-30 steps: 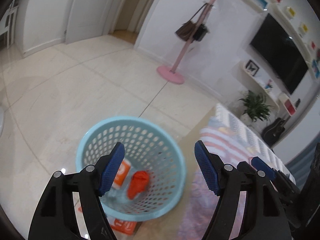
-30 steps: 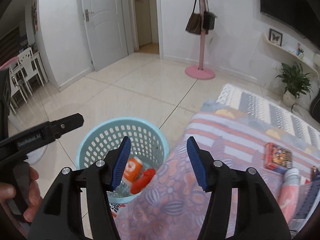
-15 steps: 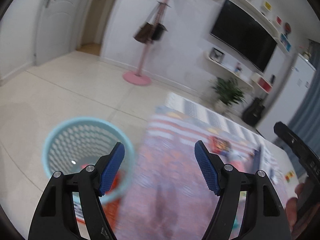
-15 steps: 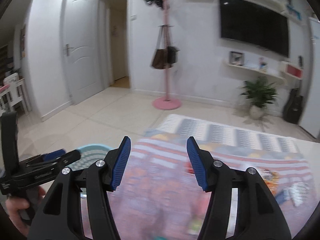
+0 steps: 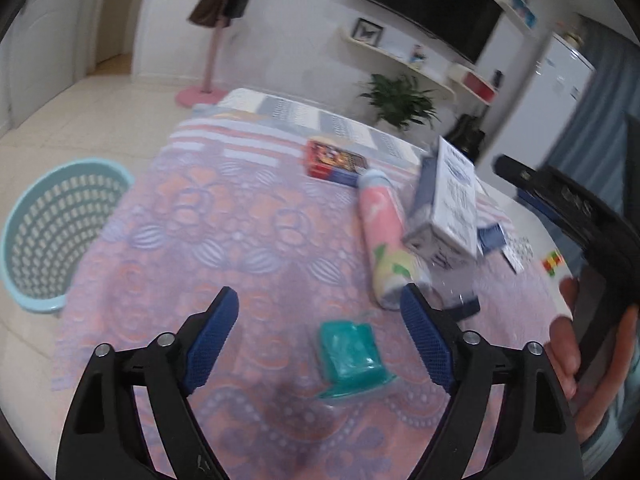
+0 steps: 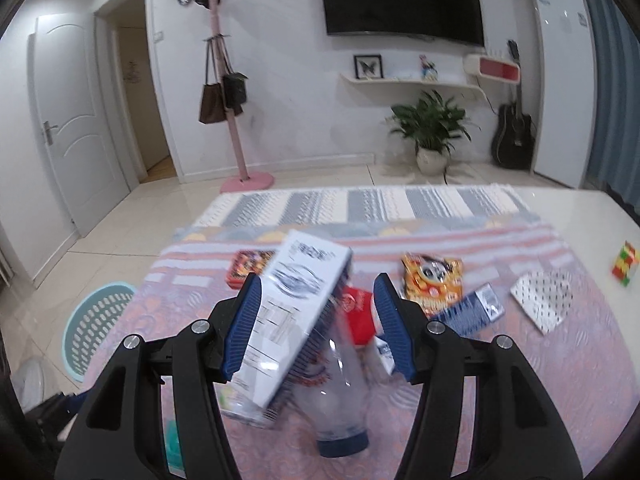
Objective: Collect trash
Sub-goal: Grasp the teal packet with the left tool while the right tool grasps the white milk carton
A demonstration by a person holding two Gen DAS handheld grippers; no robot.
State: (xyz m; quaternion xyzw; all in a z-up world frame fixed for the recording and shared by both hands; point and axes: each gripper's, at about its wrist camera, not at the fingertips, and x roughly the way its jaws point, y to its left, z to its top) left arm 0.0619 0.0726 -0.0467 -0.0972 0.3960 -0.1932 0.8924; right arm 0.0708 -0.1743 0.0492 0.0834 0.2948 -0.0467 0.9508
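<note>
Floor beside table: blue basket (image 5: pixel 60 232), contents not visible.

The basket (image 5: pixel 60 236) stands on the floor left of my bench (image 5: pixel 248 240); on it, the packet (image 5: pixel 350 350) lies nearest, the box (image 5: pixel 452 200) and tube (image 5: pixel 382 236) behind.

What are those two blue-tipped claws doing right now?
Left gripper: jaws opening, empty, above a teal packet.
Right gripper: jaws opening, nothing gripped.
</note>
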